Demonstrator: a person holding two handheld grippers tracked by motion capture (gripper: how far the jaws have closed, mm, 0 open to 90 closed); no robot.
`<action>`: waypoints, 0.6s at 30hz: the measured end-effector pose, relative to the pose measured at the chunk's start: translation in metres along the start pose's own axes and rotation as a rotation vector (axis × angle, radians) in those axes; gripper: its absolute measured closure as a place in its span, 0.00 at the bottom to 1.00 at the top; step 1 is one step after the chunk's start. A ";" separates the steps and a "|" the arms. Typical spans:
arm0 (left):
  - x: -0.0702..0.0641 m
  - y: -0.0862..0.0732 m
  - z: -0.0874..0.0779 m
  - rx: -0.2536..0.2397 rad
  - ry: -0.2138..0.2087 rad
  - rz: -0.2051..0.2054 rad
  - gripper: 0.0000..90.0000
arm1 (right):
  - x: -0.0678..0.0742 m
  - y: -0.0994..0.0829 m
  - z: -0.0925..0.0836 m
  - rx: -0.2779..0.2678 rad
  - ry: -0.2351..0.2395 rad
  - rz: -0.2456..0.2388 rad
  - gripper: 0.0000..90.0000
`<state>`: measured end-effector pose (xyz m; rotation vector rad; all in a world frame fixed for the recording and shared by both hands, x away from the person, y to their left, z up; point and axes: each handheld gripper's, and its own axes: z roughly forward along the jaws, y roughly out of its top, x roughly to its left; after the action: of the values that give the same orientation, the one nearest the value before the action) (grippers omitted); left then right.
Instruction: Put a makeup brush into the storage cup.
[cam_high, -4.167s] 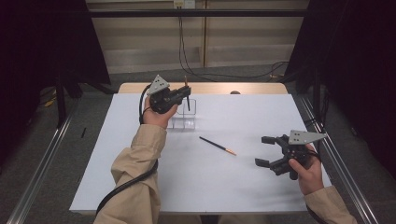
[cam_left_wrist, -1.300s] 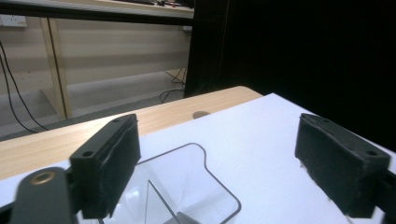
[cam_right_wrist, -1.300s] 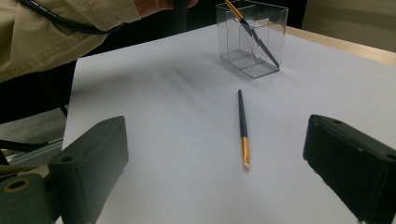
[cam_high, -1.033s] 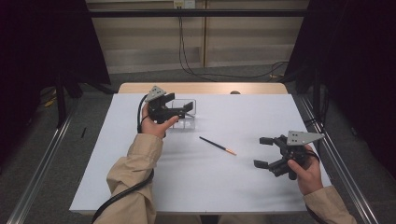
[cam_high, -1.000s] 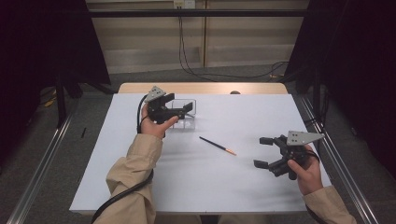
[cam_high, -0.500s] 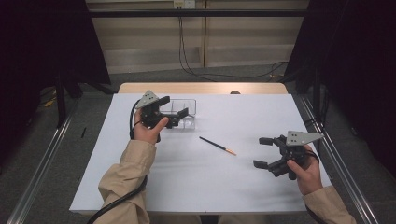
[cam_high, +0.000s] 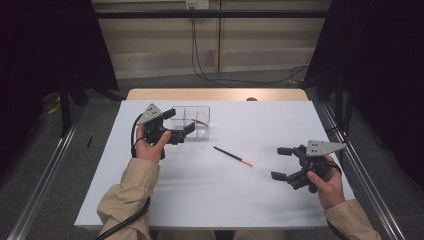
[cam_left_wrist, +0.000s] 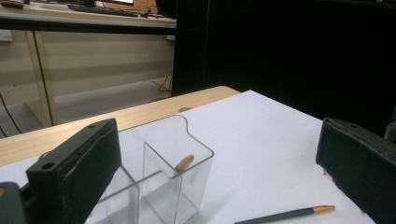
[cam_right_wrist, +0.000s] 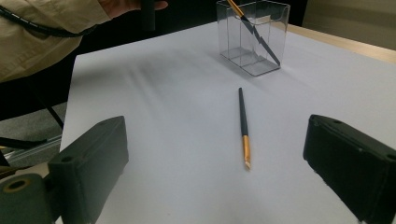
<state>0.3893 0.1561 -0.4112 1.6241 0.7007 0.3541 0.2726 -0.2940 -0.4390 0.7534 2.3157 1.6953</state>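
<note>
Overhead first, I see my left gripper (cam_high: 179, 128) at about ten o'clock on the white table sheet (cam_high: 210, 200), its jaws spread and holding nothing, just beside the left wall of the clear plastic pen holder (cam_high: 192, 121). One dark pen with a gold end (cam_high: 199, 121) leans inside that holder. A second pen (cam_high: 232, 156) lies flat near the sheet's middle, well apart from both grippers. My right gripper (cam_high: 283, 163) sits at about four o'clock, jaws spread wide and empty, pointing toward nine o'clock at the loose pen.

Along the left gripper view, my two black pads stand far apart with nothing between them. The pen holder (cam_left_wrist: 159, 186) rises near the left pad, the gold tip of the leaning pen (cam_left_wrist: 185, 162) showing through its wall, and the loose pen (cam_left_wrist: 285, 214) lies at five o'clock.

Through the right gripper view, the jaws gape open; the loose pen (cam_right_wrist: 243, 126) lies between and beyond them toward twelve o'clock, gold end nearest me. The holder (cam_right_wrist: 254, 39) stands farther off, its pen (cam_right_wrist: 252, 30) slanting inside.
</note>
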 end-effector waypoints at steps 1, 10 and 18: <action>0.000 -0.001 -0.001 0.002 0.000 0.003 0.00 | 0.000 0.000 0.000 0.000 -0.001 0.000 0.07; -0.001 -0.008 -0.013 -0.002 -0.004 -0.003 0.00 | 0.001 0.001 0.000 -0.004 -0.007 0.001 0.07; -0.003 -0.014 -0.022 0.002 -0.007 -0.001 0.00 | 0.001 0.001 -0.001 -0.007 -0.009 -0.002 0.07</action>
<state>0.3701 0.1723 -0.4204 1.6258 0.6966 0.3475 0.2716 -0.2937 -0.4374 0.7559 2.3027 1.6954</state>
